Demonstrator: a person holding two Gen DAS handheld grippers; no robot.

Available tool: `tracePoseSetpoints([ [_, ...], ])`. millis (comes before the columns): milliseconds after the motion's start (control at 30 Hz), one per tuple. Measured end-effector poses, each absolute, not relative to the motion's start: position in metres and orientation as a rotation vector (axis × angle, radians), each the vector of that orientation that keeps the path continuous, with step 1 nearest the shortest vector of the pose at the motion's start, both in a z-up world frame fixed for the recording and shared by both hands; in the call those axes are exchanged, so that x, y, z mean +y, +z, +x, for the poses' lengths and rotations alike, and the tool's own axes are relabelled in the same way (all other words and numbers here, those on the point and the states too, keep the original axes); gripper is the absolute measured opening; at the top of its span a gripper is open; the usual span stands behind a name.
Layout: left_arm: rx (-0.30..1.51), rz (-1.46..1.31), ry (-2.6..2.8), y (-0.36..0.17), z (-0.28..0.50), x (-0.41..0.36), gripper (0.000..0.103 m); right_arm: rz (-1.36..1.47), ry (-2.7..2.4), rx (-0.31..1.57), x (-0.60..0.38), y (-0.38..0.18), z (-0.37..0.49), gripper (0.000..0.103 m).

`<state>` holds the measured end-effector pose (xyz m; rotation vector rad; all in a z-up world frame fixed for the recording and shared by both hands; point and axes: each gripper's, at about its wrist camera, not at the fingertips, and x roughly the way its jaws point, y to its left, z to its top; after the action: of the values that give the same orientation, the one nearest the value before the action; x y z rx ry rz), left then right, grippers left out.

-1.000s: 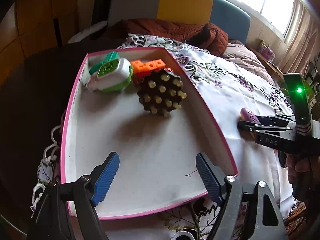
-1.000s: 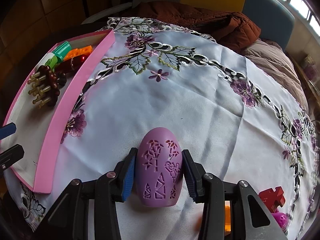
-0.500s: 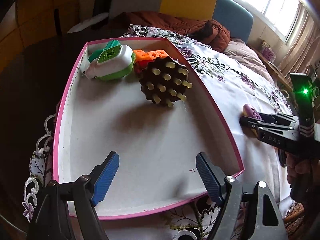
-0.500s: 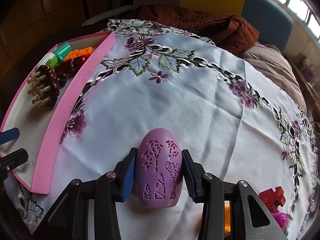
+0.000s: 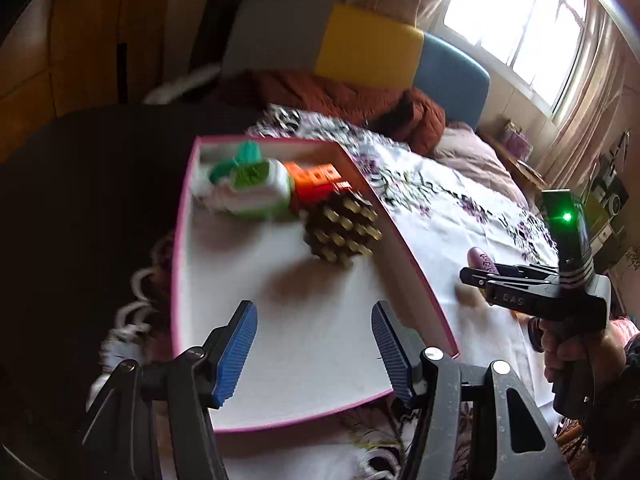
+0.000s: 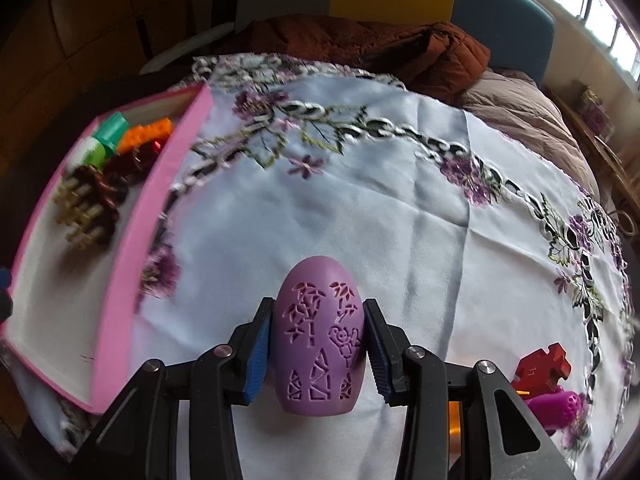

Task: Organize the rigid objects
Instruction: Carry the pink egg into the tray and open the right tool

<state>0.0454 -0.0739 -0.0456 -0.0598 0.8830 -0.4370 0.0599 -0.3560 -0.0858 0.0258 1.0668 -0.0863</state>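
My right gripper (image 6: 318,350) is shut on a purple egg-shaped object (image 6: 318,336) with cut-out patterns, held just above the white embroidered tablecloth (image 6: 400,208). It also shows in the left wrist view (image 5: 482,262), right of the box. My left gripper (image 5: 314,346) is open and empty over the near end of the pink-rimmed box (image 5: 404,240). At the box's far end lie a white and green toy (image 5: 252,188), orange bricks (image 5: 316,178) and a dark brown pegged ball (image 5: 340,230). The box (image 6: 116,280) also shows at the left of the right wrist view.
A red puzzle piece (image 6: 542,372) and a magenta object (image 6: 556,408) lie on the cloth at the right gripper's right. A brown jacket (image 6: 380,48) and a yellow and blue chair back (image 5: 372,52) lie beyond the table. The table's dark edge is left of the box.
The left gripper has drawn back and tilted, so the box sits farther off in its view. The right gripper with the purple egg has lifted and shifted slightly toward the box.
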Motion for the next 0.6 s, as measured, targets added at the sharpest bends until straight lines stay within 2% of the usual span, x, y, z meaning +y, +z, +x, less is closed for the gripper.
tracePoseSetpoints([
  [300, 0.875, -0.119, -0.344, -0.040, 0.046, -0.026, 0.060, 0.009, 0.123, 0.991, -0.276, -0.037, 0.056, 0.043],
  [600, 0.875, -0.152, -0.318, -0.041, 0.043, -0.010, 0.060, -0.050, 0.221, 1.068, -0.214, -0.064, 0.071, 0.044],
])
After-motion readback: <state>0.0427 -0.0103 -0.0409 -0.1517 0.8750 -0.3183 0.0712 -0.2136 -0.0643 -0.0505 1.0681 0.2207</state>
